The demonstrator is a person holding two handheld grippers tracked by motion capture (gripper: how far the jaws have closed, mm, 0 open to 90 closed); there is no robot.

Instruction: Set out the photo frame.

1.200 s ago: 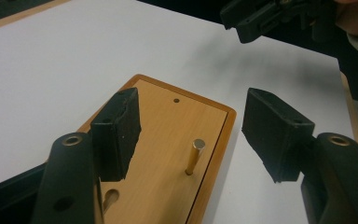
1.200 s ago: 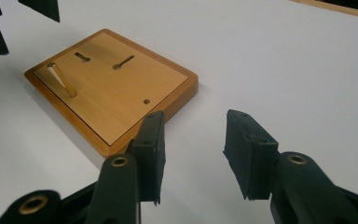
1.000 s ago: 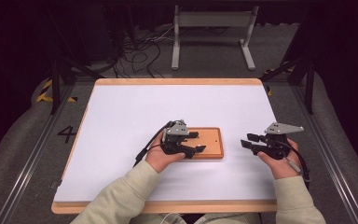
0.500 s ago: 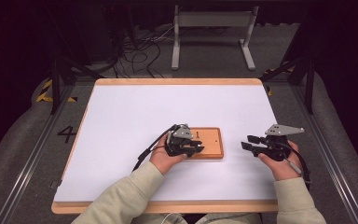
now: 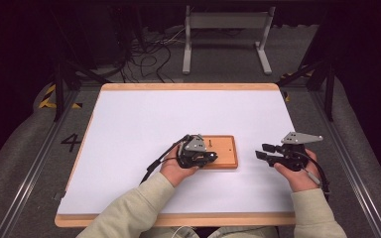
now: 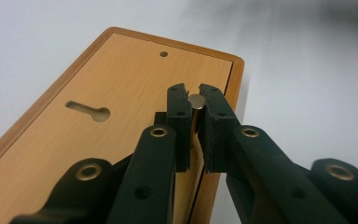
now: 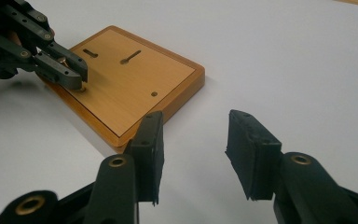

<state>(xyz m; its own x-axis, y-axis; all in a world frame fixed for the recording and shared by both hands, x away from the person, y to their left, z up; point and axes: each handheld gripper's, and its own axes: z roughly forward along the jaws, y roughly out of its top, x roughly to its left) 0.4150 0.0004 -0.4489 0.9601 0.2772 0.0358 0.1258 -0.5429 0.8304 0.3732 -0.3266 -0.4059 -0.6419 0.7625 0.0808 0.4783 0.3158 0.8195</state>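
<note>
Peg (image 6: 196,101): small metal cylinder, upright, clamped between the left gripper's (image 6: 193,95) pads, standing at the board's (image 6: 121,88) edge. Left jaws have just been closing and now pinch the peg from both sides, its round top showing between the tips.

Board is a flat wooden plaque with a darker rim, lying on the white table (image 5: 144,119) slightly right of centre, near the person's side. Its face has a keyhole slot (image 6: 89,111) and a small round hole (image 6: 163,54) near the far end. From the right gripper view a second, thinner slot (image 7: 130,57) sits next to the keyhole one.

Left gripper (image 5: 198,154) in the high view sits over the board's left end, held by the left hand (image 5: 177,168), jaws pointing right, cable trailing back to the left.

Right gripper (image 5: 273,152) is off the board, to its right, above bare table, well apart from the peg. Its jaws stand apart with nothing between them, aimed left toward the board. Right hand (image 5: 300,173) holds it; grey plate on top.
</note>
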